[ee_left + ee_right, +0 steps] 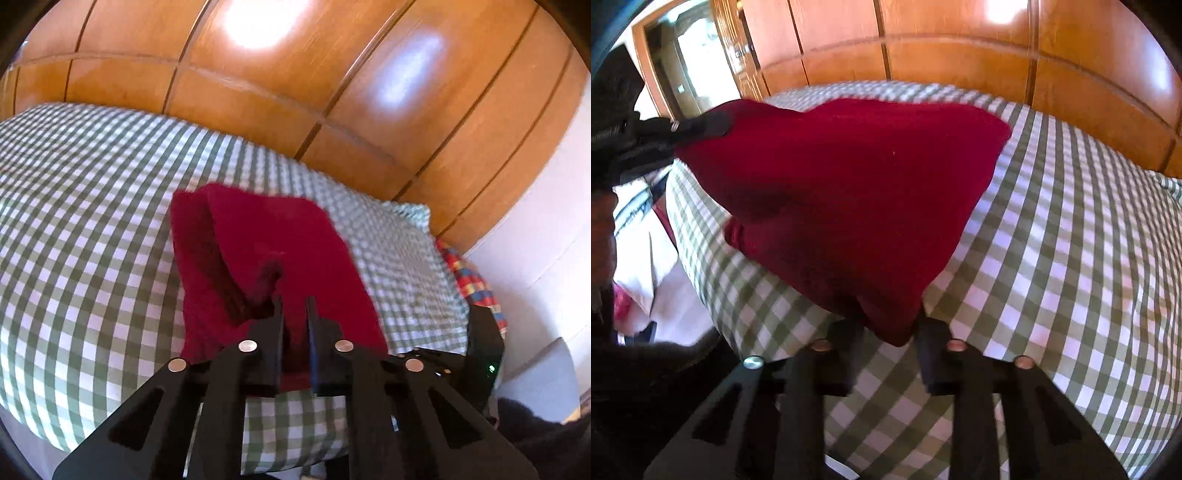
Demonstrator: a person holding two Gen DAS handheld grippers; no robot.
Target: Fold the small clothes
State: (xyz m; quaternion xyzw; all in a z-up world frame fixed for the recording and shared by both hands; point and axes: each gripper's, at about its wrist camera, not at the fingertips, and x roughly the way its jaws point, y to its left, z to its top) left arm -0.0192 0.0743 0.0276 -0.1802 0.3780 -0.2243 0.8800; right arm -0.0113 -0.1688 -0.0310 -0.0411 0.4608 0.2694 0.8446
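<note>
Two hand-held grippers pinch the red garment above the checked bedspread

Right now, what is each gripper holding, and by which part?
Both hold the red garment: left gripper pinches one corner, right gripper another corner, lifting it partly above the checked bedspread.

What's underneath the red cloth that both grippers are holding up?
Under the red cloth lies the green checked bedspread, showing around its edges. Whatever sits directly beneath the draped middle is covered, so that cannot be seen.
</note>
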